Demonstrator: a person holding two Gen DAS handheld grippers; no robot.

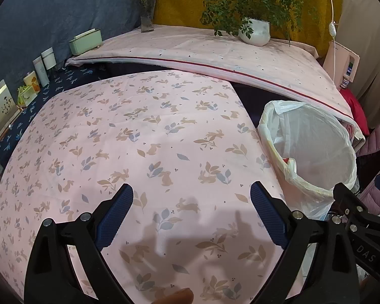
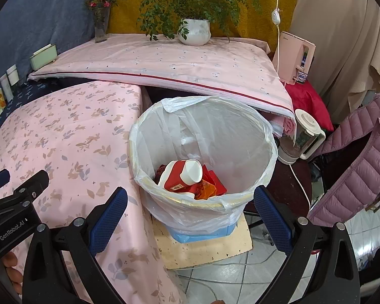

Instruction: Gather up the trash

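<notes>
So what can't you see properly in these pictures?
- Left wrist view: the trash bin contents; its near wall hides all but a red scrap.
- Right wrist view: lower trash under the crushed red-and-white cup.
- Both views: labels on small boxes at far left, too small to read.
- Right wrist view: kettle base, partly behind the bin.

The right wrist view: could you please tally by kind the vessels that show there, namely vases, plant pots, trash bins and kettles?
Flower vase: 1
Plant pot: 1
Trash bin: 1
Kettle: 1
Total: 4
</notes>
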